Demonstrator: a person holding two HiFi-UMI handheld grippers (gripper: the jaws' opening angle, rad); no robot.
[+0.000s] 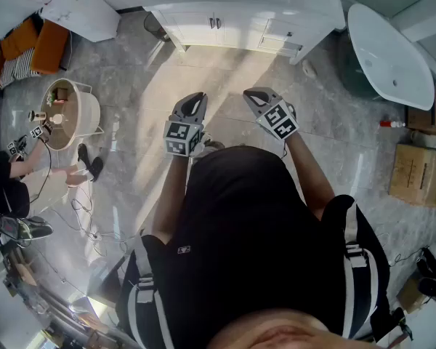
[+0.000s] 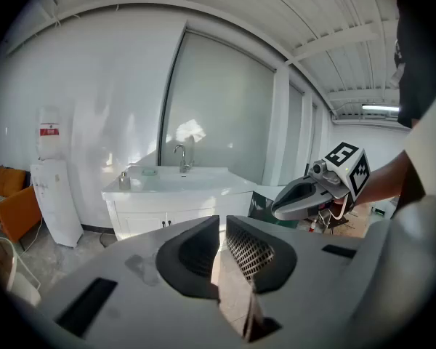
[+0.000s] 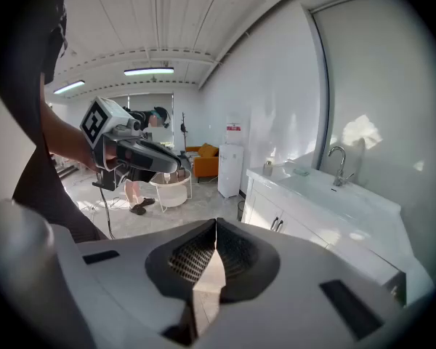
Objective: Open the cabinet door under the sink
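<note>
Grey marble floor (image 1: pixel 225 86) fills my head view, sunlight streaking across it towards the white cabinet (image 1: pixel 196 29) at the far wall. I can see the cabinet's paired door handles (image 1: pixel 215 22) side by side, and the doors look flush with the front. The sink (image 2: pixel 176 181) sits on top with its faucet (image 2: pixel 182 157) upright at the back.

Both grippers are held out in front of me at chest height, well apart from the cabinet and pointing towards it. The left gripper (image 1: pixel 196 97) has its fingers (image 2: pixel 203 242) only a narrow slit apart at the tips, with nothing between them, just floor showing through. The right gripper (image 1: pixel 253 93) has its fingers (image 3: pixel 236 249) pressed together at the tips and holds nothing. Neither touches anything.

Off to my right there's a white bathtub (image 1: pixel 389 49), with cardboard boxes (image 1: pixel 414 173) nearer to me. To my left stands a round white table (image 1: pixel 91 115) with small items on it, and an orange sofa (image 1: pixel 33 46) beyond that.
</note>
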